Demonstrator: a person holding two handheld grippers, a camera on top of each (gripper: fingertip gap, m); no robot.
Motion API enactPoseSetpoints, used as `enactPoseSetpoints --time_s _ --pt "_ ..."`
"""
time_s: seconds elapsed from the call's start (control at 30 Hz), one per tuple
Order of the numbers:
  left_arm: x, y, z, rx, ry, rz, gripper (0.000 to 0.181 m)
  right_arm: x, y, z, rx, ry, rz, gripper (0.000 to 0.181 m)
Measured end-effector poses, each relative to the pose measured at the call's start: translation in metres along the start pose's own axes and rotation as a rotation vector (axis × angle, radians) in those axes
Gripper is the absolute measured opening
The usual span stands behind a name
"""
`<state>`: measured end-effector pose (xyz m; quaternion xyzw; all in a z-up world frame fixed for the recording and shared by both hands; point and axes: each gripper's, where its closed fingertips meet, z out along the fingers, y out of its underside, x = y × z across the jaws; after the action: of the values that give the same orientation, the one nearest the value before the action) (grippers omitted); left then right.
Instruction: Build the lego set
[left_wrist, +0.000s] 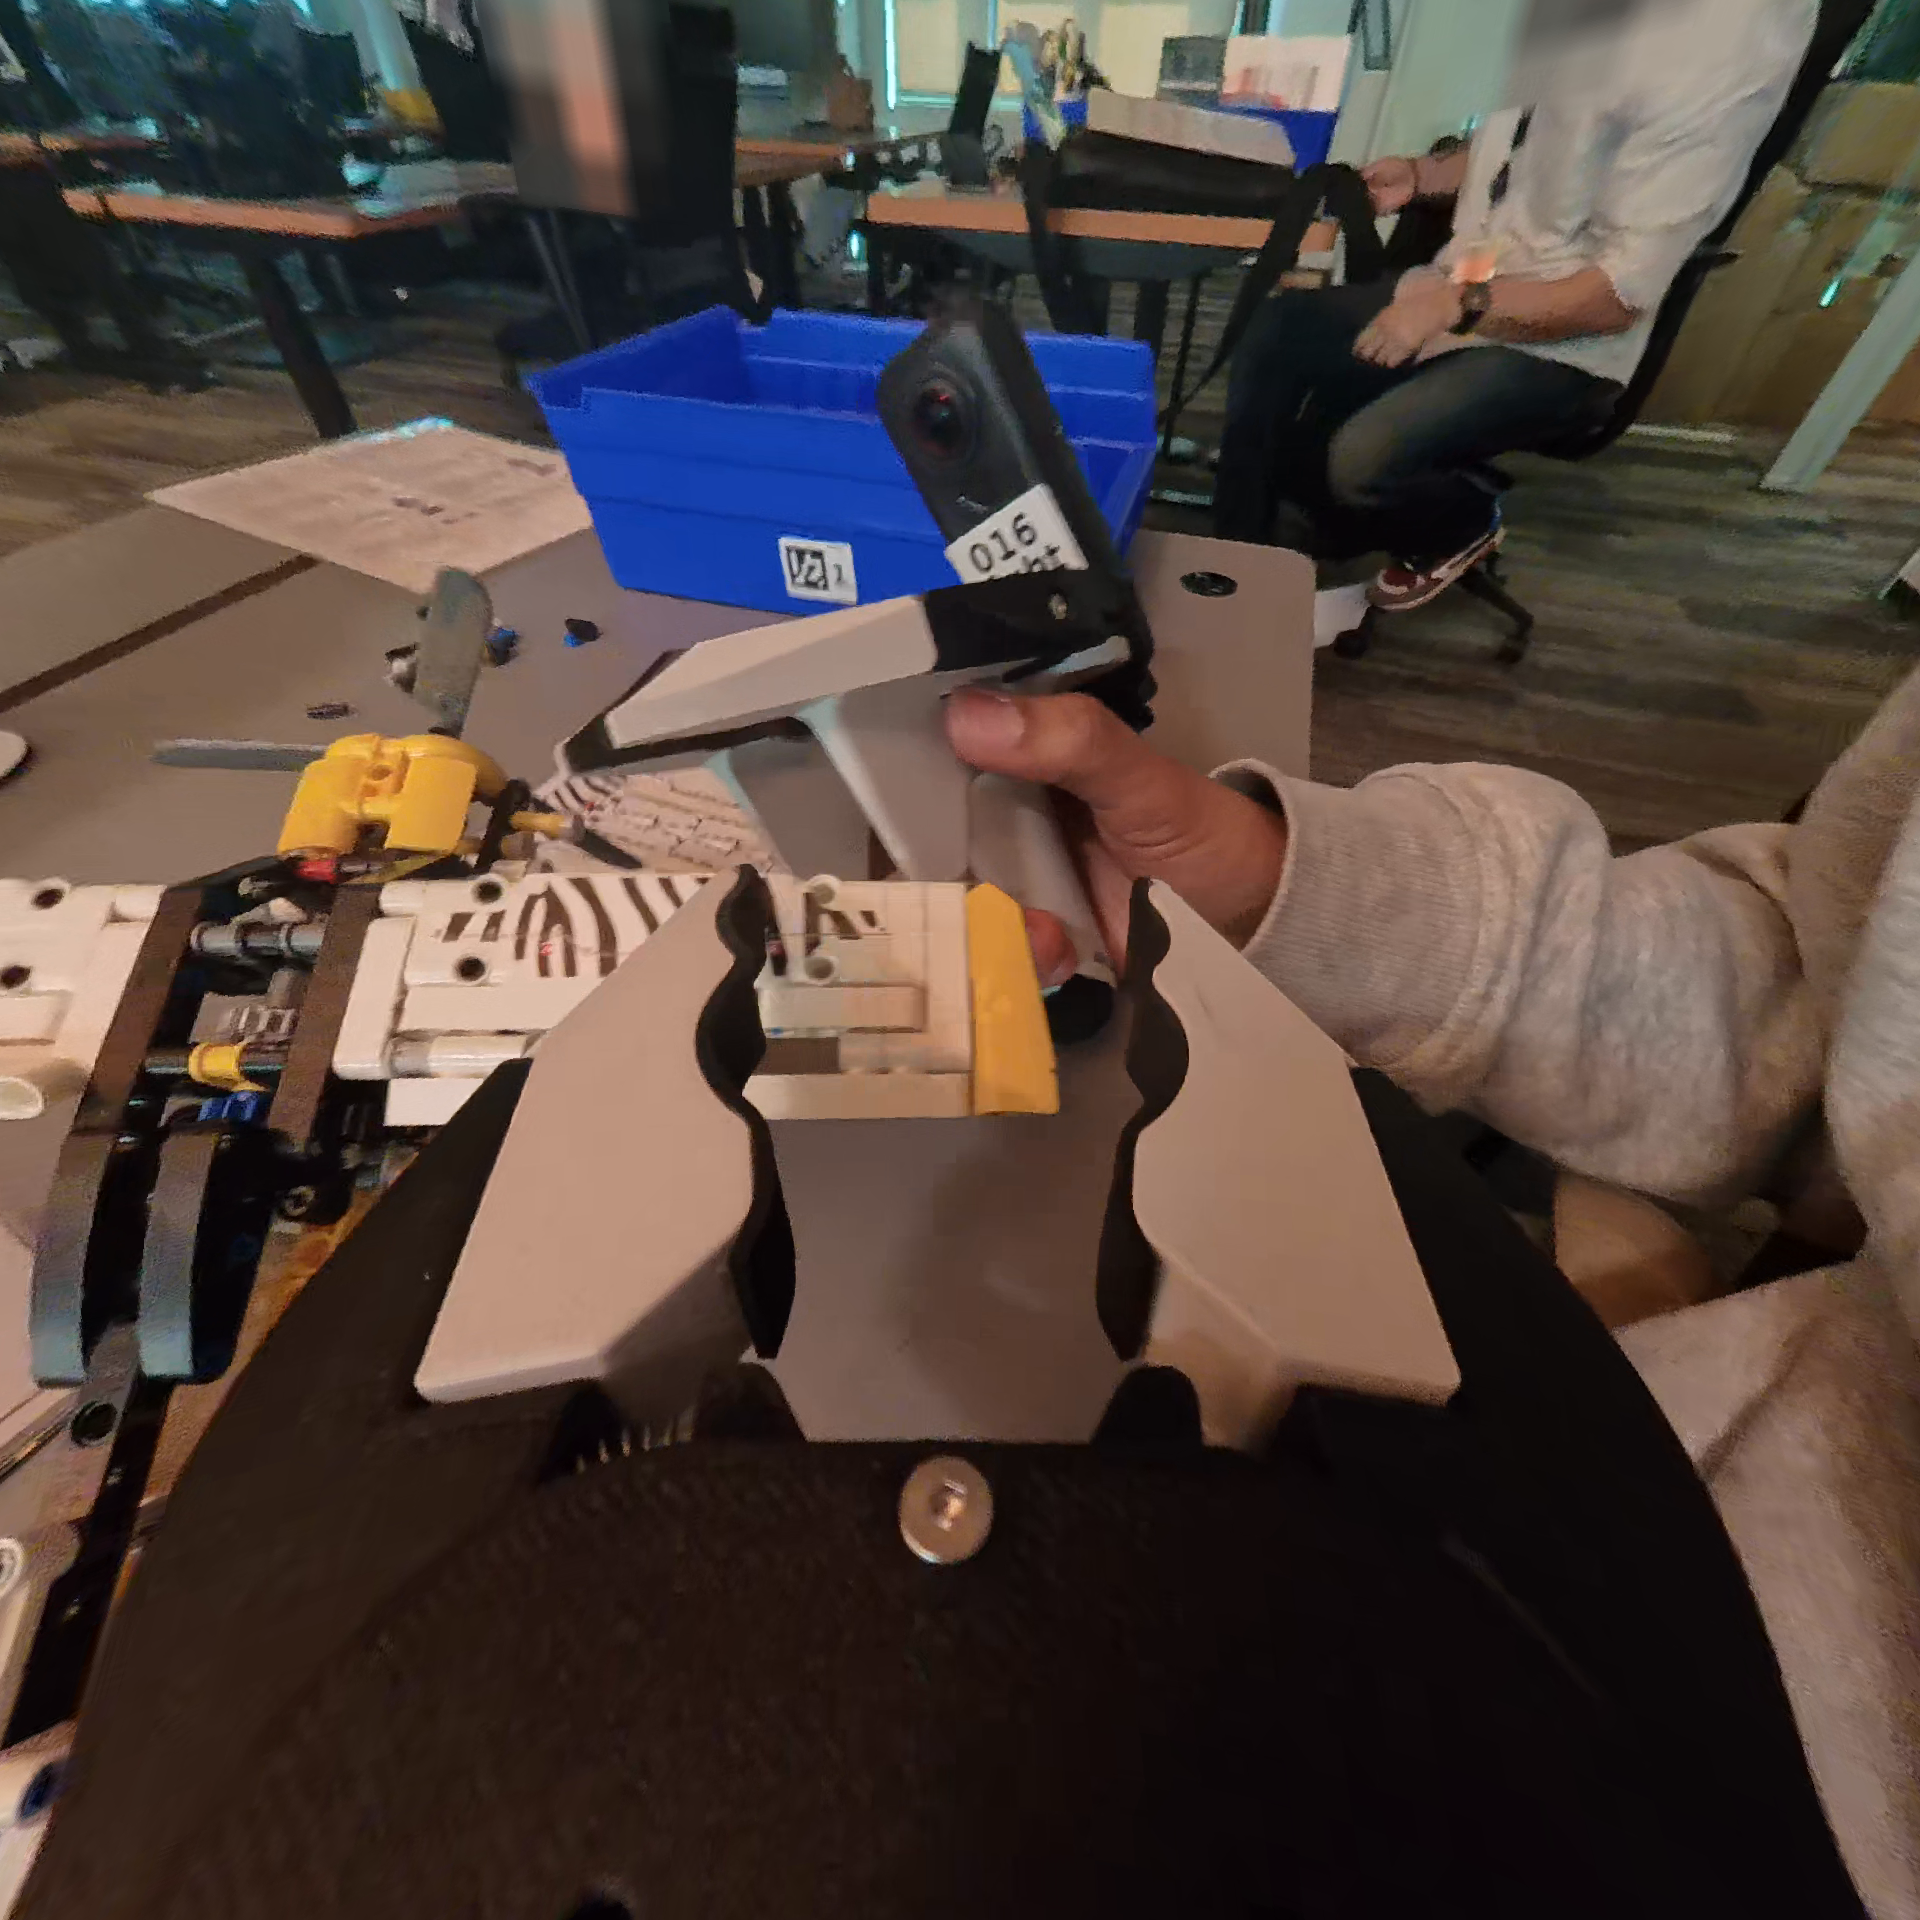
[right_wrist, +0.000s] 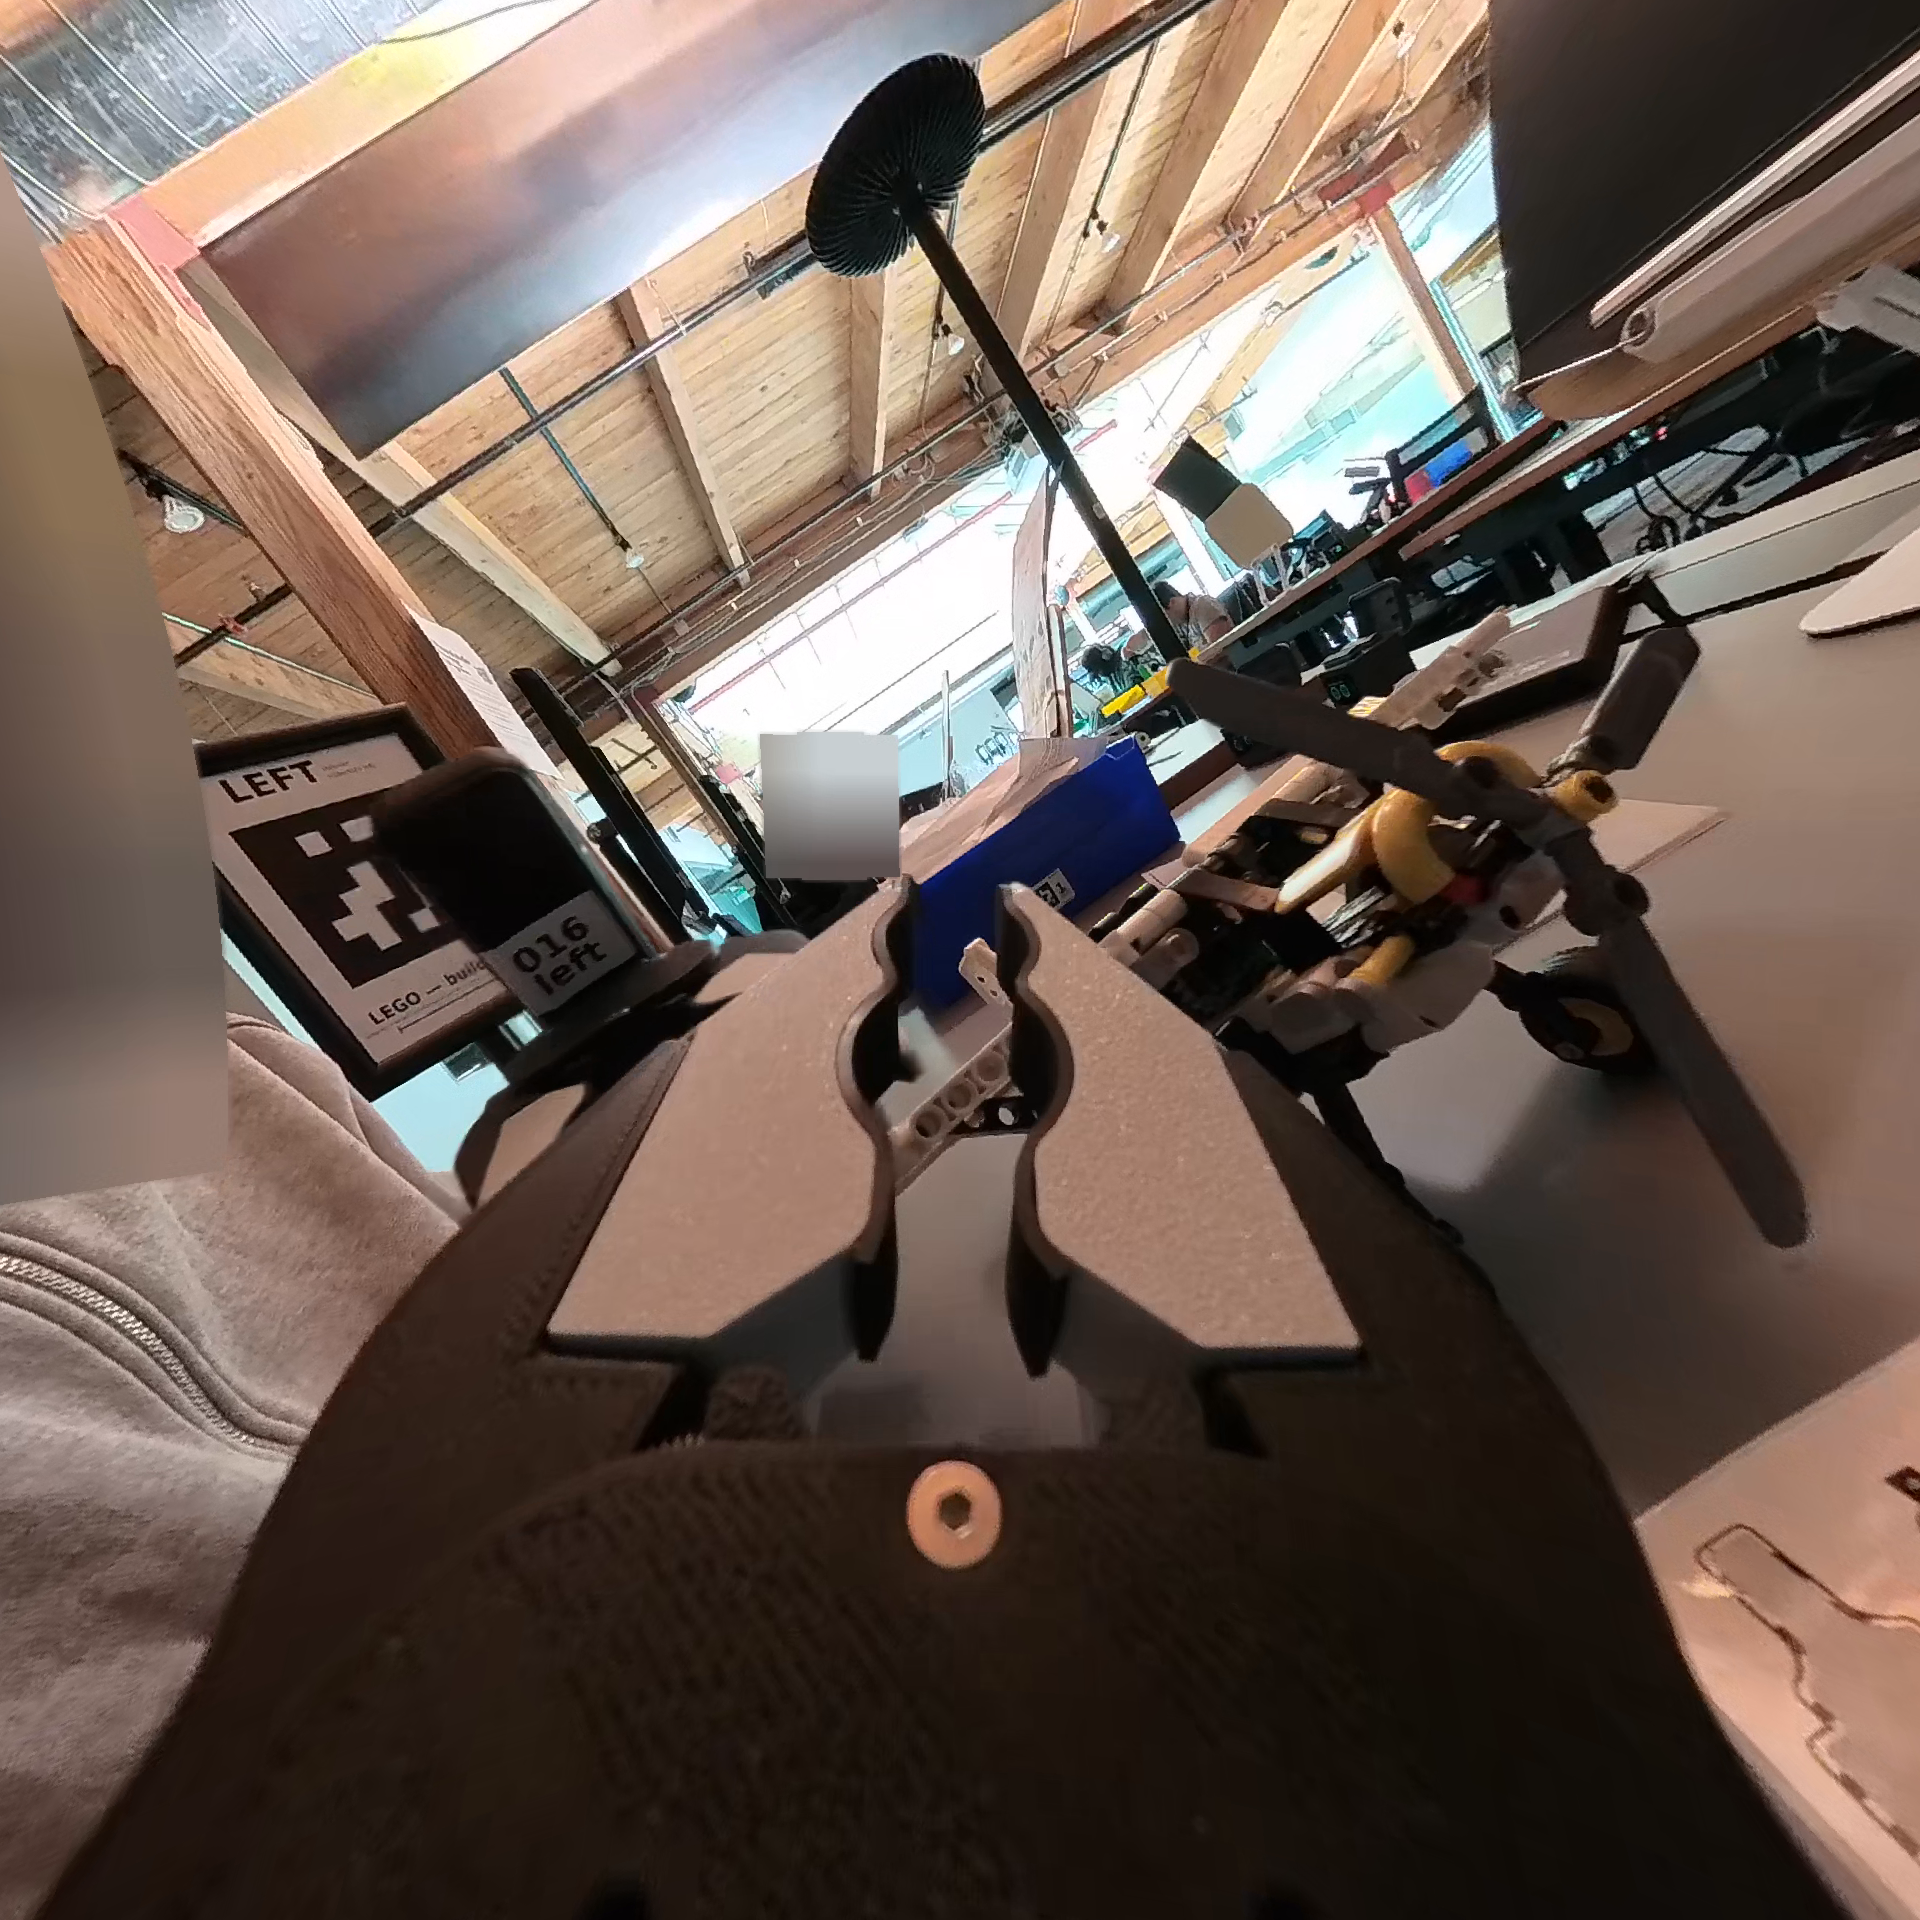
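The lego plane (left_wrist: 540, 935) lies across the grey table (left_wrist: 156, 613), a white body with zebra stripes and a yellow end piece (left_wrist: 1003, 1008). My left gripper (left_wrist: 940, 904) is wide open and empty, its left finger over the body's end. My right gripper (left_wrist: 582, 750), held in a hand, hovers just above the striped wing behind. In the right wrist view my right gripper (right_wrist: 956, 899) shows a narrow gap with nothing gripped; a white holed beam (right_wrist: 956, 1112) of the model shows through it. The plane's yellow nose and grey propeller (right_wrist: 1455, 831) stand to its right.
A blue bin (left_wrist: 748, 457) stands behind the model, also in the right wrist view (right_wrist: 1039, 862). An instruction sheet (left_wrist: 384, 499) lies at back left, small loose pieces (left_wrist: 582, 629) near it. A person (left_wrist: 1455, 312) sits at back right. A marker sign (right_wrist: 343, 883) stands at left.
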<state>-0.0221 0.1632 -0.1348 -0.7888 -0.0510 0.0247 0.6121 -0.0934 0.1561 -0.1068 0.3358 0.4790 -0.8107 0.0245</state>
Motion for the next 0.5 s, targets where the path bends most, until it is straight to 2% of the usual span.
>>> enactPoseSetpoints --time_s 0.27,0.37,0.5 --pt "-0.038 0.005 0.001 -0.049 -0.057 -0.061 0.075 0.0 0.0 0.0 -0.002 0.003 -0.004 0.012" --pt "-0.031 0.002 0.001 -0.037 -0.015 -0.095 0.077 0.0 0.0 -0.001 0.002 0.002 -0.001 0.012" --pt "-0.004 0.001 0.004 -0.04 0.091 -0.082 0.076 0.0 0.0 -0.001 0.001 0.003 -0.001 0.012"
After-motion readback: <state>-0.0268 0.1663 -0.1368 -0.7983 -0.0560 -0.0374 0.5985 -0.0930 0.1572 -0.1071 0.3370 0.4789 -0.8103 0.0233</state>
